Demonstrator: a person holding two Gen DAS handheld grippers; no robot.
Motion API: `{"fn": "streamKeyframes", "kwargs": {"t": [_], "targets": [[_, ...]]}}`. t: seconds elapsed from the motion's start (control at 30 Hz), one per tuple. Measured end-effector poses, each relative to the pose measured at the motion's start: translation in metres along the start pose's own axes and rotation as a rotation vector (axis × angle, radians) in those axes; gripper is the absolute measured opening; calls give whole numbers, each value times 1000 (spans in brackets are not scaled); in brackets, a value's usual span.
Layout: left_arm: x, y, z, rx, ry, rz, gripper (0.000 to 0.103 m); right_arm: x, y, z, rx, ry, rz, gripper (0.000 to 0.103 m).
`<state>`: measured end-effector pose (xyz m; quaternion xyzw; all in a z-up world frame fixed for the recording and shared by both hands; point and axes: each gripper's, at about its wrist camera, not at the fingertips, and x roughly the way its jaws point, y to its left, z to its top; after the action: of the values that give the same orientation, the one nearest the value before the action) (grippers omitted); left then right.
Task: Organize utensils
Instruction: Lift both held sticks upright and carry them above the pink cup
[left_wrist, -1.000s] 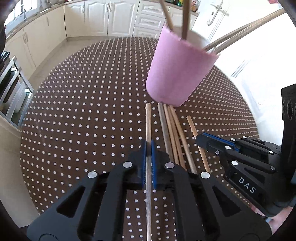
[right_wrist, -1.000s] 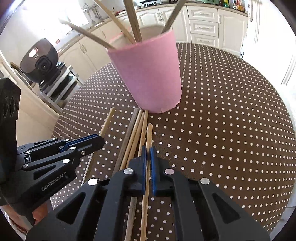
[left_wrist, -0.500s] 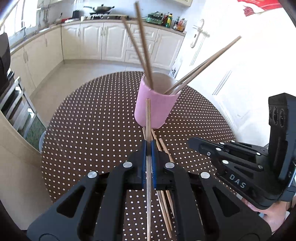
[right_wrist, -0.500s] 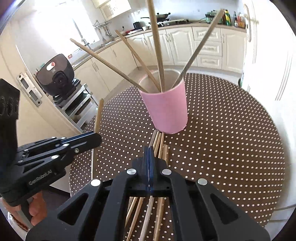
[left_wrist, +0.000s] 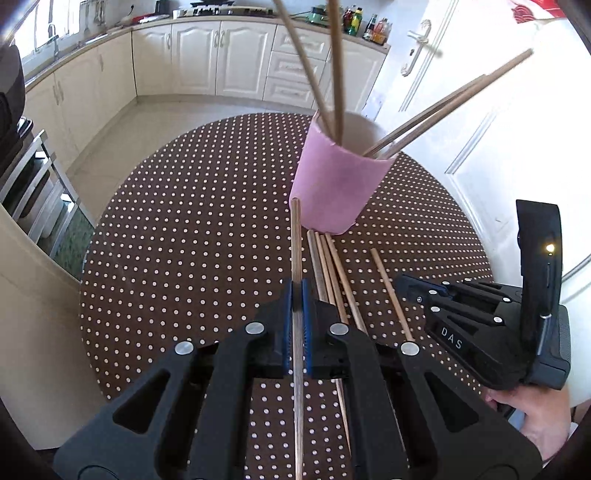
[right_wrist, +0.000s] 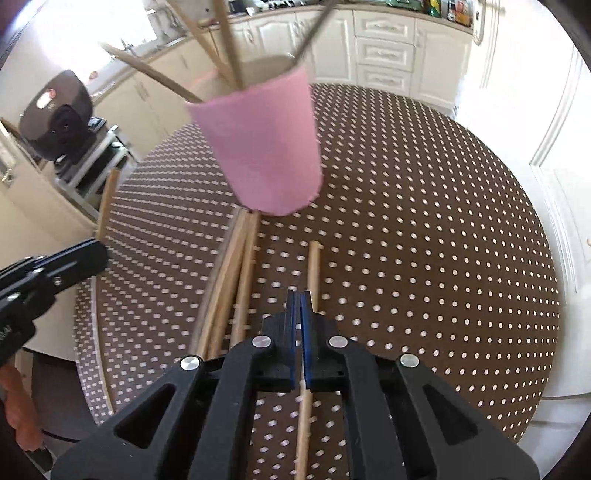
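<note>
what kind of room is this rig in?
Looks like a home kitchen: cream cabinets under a counter, bottles on that counter, and a round table in a dotted brown cloth holding a pink cup of chopsticks.

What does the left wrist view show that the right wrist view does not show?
Only the left wrist view shows the left gripper shut on a chopstick, plus bottles on the counter. Only the right wrist view shows a black appliance on a rack. Both show the pink cup holding chopsticks and loose chopsticks on the dotted table.
</note>
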<state>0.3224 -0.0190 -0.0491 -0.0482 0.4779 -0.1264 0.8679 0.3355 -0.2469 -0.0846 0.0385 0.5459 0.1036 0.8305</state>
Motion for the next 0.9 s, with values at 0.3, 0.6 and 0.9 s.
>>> {"fn": "streamKeyframes", "kwargs": {"t": [0.3, 0.6, 0.9], "targets": [[26, 0, 7, -1, 42, -3, 6, 23, 0, 9, -18, 31, -28, 8], [30, -6, 11, 10, 51, -10, 6, 27, 5, 14, -25, 0, 0, 5], [-14, -22, 13, 34, -29, -42, 6, -38, 12, 12, 3, -171, 150, 5]]}}
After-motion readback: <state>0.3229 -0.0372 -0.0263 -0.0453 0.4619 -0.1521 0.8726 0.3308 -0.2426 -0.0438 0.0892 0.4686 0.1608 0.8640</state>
